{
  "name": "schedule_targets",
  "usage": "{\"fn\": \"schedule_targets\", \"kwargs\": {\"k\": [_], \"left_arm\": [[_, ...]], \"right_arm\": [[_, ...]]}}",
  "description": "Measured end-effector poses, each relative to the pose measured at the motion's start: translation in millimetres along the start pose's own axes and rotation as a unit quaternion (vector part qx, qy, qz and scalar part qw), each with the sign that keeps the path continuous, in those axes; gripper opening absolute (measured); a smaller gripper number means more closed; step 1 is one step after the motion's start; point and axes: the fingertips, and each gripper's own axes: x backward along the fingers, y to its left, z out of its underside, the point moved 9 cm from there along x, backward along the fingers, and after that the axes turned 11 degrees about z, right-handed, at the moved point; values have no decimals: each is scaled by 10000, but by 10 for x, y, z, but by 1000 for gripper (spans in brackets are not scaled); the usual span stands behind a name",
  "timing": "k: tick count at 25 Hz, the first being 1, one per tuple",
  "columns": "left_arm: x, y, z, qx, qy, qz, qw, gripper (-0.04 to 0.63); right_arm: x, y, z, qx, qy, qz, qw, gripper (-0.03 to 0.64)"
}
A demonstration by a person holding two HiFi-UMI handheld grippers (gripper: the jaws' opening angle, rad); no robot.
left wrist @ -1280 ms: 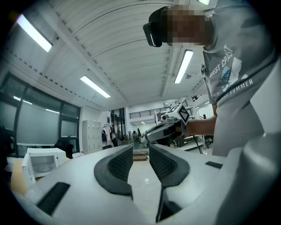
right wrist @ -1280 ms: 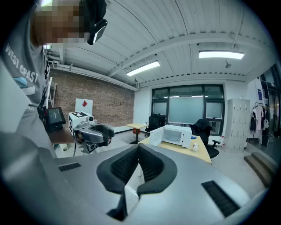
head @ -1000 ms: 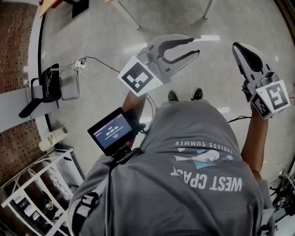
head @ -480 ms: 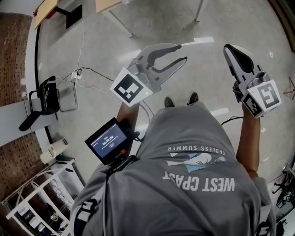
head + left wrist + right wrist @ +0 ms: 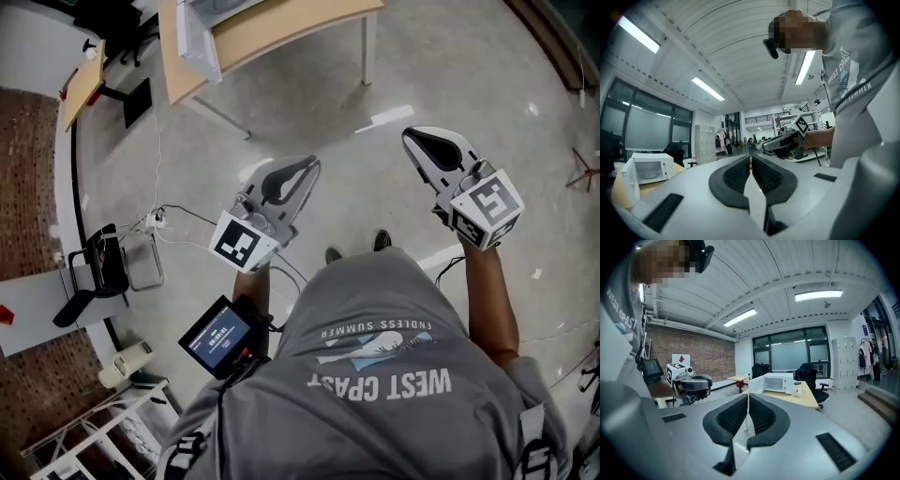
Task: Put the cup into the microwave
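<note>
A white microwave (image 5: 778, 382) stands on a wooden table (image 5: 811, 399) with its door swung open; a small white cup (image 5: 799, 392) sits on the table beside it. The left gripper view has the microwave (image 5: 647, 171) at far left. In the head view the table (image 5: 281, 28) lies far ahead at the top; no cup can be made out there. My left gripper (image 5: 309, 167) is held level over the floor. Its jaws have just been closing and now meet with nothing between them. My right gripper (image 5: 414, 138) is shut and empty, level with the left one.
A black chair (image 5: 94, 272) and floor cables (image 5: 159, 220) lie to the left. A small screen (image 5: 220, 336) hangs at the person's chest. A white rack (image 5: 103, 431) stands at the lower left. An office chair (image 5: 811, 378) stands behind the table.
The left jaws went from wide open to closed. Both grippers sit lower in the head view, and the table with the microwave has come into sight at the top.
</note>
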Motion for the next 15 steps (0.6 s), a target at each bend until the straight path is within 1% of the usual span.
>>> {"fn": "schedule_targets", "kwargs": {"k": [2, 8, 13, 15], "left_arm": [[-169, 16, -3, 33, -20, -86, 10000, 23], [-705, 70, 34, 13, 84, -287, 9996, 21], [-874, 209, 2, 42, 181, -418, 9990, 21], [-933, 296, 35, 122, 238, -442, 9987, 21]], "right_arm": [[31, -204, 6, 2, 16, -42, 10000, 20], [85, -791, -17, 121, -8, -212, 9997, 20], [-6, -1071, -29, 42, 35, -291, 9996, 20], [-91, -1174, 14, -19, 78, -306, 9995, 20]]}}
